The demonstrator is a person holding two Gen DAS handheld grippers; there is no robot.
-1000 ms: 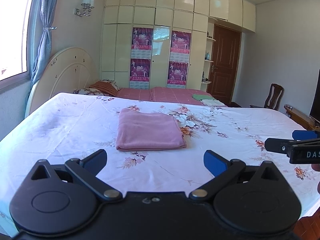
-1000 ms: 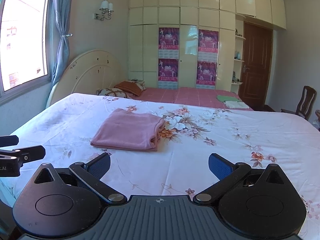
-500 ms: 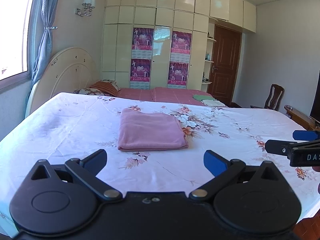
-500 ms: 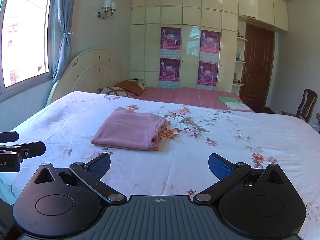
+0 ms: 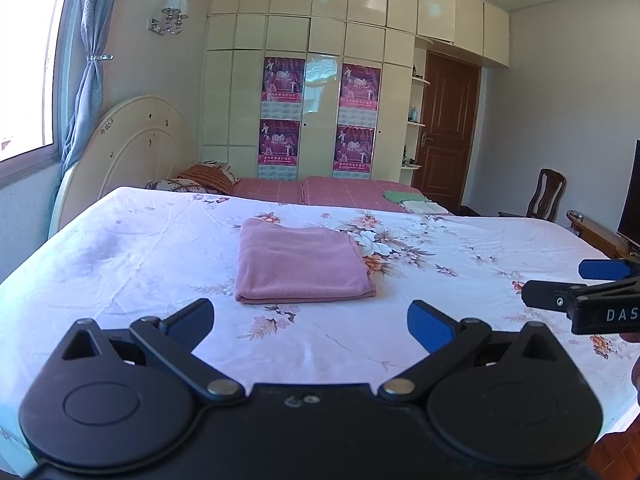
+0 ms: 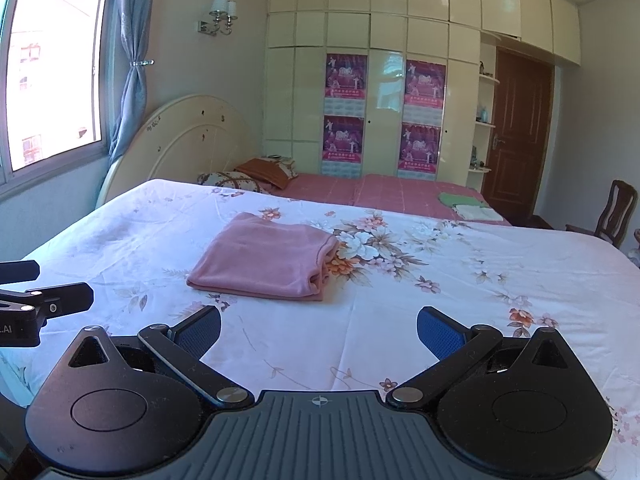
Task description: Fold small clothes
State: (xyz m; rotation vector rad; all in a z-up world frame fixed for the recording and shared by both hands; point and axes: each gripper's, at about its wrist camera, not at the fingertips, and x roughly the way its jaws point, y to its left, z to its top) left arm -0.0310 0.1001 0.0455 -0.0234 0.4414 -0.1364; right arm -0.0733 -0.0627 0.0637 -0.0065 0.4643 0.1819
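A pink garment (image 5: 300, 266) lies folded into a neat rectangle on the floral bed sheet (image 5: 140, 264); it also shows in the right wrist view (image 6: 266, 262). My left gripper (image 5: 310, 320) is open and empty, held back from the garment near the bed's front edge. My right gripper (image 6: 318, 330) is open and empty, also short of the garment. The right gripper shows at the right edge of the left wrist view (image 5: 580, 286), and the left gripper at the left edge of the right wrist view (image 6: 48, 292).
Pillows (image 6: 256, 174) and a red blanket (image 6: 380, 190) lie at the far side, with folded green and white cloths (image 6: 468, 206) on it. A wardrobe (image 5: 320, 100), a brown door (image 5: 444, 136) and a chair (image 5: 548, 196) stand beyond. A window (image 6: 52, 80) is at left.
Both grippers have drifted slightly, so the garment sits a touch lower and nearer in both views. Jaws stay open; the garment has not moved.
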